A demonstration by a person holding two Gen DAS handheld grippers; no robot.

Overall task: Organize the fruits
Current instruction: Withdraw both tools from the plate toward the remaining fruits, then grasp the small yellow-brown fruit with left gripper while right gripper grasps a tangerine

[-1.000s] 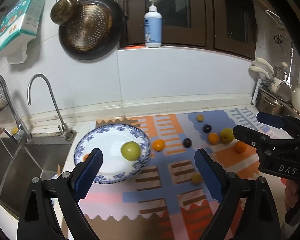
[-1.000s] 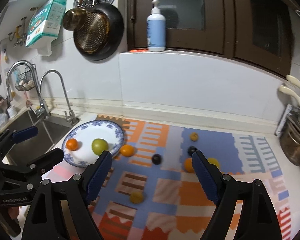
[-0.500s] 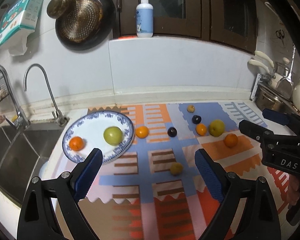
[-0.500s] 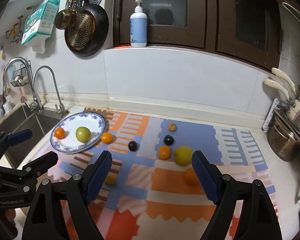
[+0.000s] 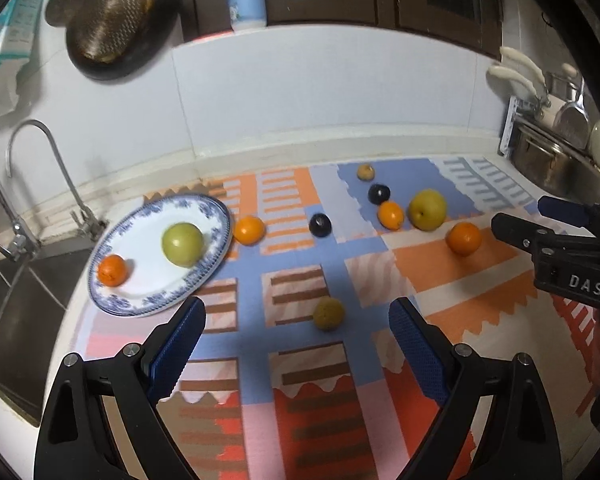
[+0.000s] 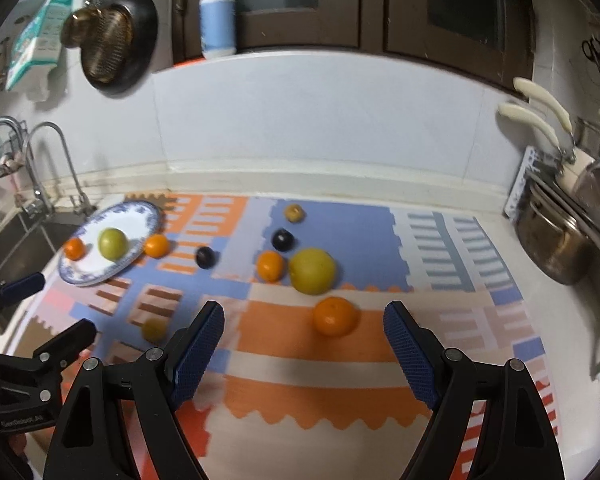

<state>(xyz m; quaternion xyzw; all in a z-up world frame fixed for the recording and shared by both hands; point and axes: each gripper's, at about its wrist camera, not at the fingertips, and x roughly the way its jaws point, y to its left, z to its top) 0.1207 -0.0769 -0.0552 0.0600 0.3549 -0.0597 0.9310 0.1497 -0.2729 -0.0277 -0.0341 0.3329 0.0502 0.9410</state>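
Note:
A blue-rimmed white plate [image 5: 112, 304] [image 6: 148, 216] at the mat's left holds a green apple [image 5: 182, 244] [image 6: 113, 243] and a small orange [image 5: 111, 269] [image 6: 75, 248]. Loose on the patterned mat lie an orange [image 5: 249, 230] by the plate, two dark plums [image 5: 320, 224] [image 5: 378, 193], a yellow pear [image 5: 427, 209] [image 6: 312, 271], more oranges [image 5: 463, 238] [image 6: 335, 315] and a small yellowish fruit [image 5: 329, 312] [image 6: 154, 329]. My left gripper [image 5: 296, 336] hangs open above that yellowish fruit. My right gripper [image 6: 303, 340] is open just short of the nearest orange. Neither holds anything.
A sink [image 5: 16, 304] with taps [image 5: 48, 168] lies left of the plate. Pots and utensils [image 6: 556, 236] crowd the counter's right end. A pan [image 5: 112, 28] hangs on the wall; a soap bottle [image 6: 217, 16] stands on the ledge. Each gripper shows in the other's view.
Both grippers have moved forward and down toward the mat; the fruit looks larger and nearer. The left view swung right, off the plate. Jaws stayed open.

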